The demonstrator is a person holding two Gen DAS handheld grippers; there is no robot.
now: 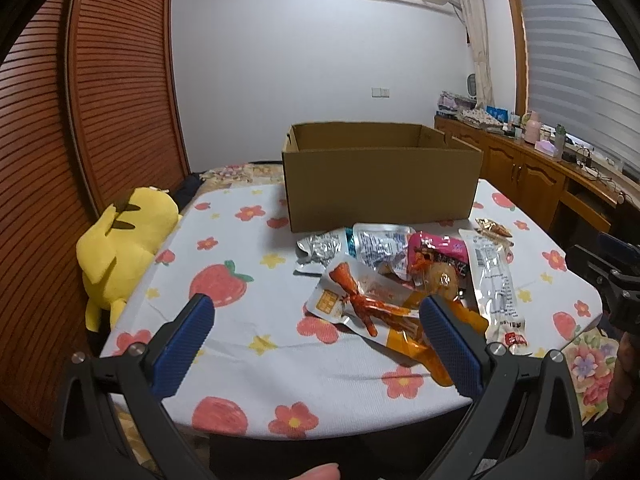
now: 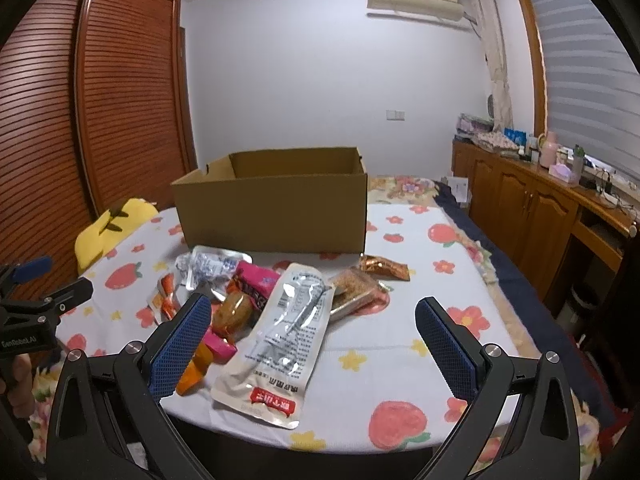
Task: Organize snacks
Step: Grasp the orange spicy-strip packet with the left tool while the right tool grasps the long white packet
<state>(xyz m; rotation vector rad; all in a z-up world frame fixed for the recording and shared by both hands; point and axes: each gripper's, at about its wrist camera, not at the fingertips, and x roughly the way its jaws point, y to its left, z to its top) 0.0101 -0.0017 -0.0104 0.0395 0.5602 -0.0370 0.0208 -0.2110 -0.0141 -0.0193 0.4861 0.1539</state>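
table (image 2: 392,344) white cloth, printed strawberries and flowers | cardboard box (image 2: 276,208) plain brown, corrugated, open-topped, beyond both jaws | long clear pouch (image 2: 280,340) glossy, red label, between right gripper (image 2: 313,342) jaws, untouched | orange packet (image 1: 372,312) crinkly, just ahead of left gripper (image 1: 316,338) | both jaws spread wide, empty | "FanRobot.AI" faintly legible on left gripper body
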